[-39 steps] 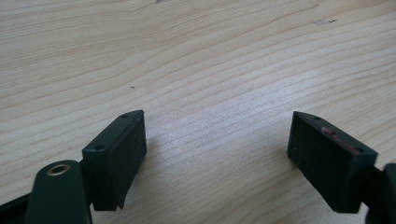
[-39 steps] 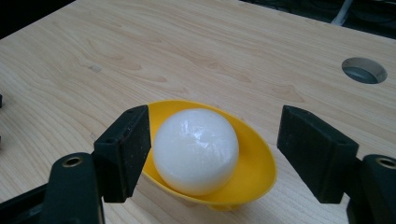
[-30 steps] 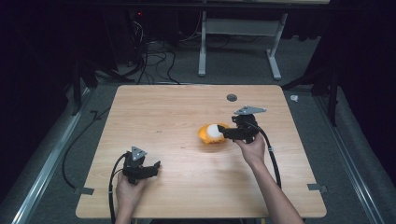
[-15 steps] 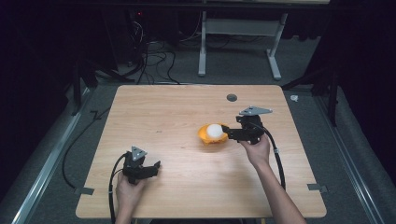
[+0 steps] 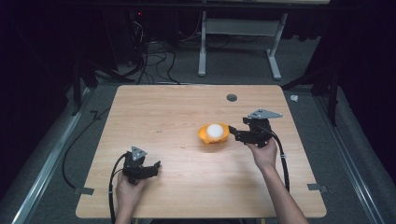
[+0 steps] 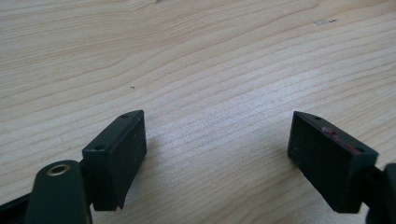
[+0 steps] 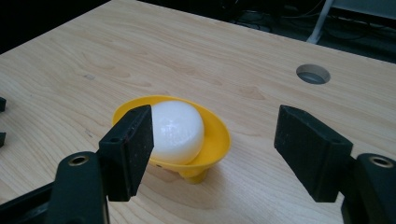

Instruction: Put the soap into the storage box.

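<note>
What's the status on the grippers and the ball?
Both grippers open, left gripper idle, right gripper beside bowl. White ball sits in yellow bowl. Nothing blocking.

The high view looks forward and down from above the person's side, taking in the whole table (image 5: 159,112). The left gripper view sits close over bare wood. The right gripper view faces across the table at the yellow bowl (image 7: 215,140), which the high view shares.
</note>
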Available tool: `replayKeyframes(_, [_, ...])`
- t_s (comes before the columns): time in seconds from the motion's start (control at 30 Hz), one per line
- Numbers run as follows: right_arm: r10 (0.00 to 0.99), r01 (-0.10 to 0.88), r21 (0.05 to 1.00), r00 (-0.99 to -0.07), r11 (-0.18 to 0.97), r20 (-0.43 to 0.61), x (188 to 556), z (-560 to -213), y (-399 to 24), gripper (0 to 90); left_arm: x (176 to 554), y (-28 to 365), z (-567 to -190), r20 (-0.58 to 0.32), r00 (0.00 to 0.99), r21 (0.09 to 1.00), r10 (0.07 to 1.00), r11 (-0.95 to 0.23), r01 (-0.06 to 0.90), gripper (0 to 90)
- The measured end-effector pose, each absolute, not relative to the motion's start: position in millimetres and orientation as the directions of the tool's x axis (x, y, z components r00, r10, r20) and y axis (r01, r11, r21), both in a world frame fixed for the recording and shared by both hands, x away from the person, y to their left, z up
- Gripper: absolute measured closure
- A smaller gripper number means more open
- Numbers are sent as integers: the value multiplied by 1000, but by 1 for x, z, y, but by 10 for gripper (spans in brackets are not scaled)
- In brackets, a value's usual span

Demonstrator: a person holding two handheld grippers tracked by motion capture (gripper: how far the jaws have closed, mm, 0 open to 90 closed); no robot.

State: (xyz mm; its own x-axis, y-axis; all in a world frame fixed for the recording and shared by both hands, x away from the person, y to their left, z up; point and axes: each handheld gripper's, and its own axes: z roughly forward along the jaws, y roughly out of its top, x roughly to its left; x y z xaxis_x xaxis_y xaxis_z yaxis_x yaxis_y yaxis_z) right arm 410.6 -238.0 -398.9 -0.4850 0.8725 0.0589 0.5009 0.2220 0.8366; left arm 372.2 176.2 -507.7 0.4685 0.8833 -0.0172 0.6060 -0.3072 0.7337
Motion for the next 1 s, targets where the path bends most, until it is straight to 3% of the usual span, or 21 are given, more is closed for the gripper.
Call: replayKeyframes(1.0, [895,496,856,-434,143,102,377,-402,-276,290,372,176,-508,-15,469,734,883,-309,605,200])
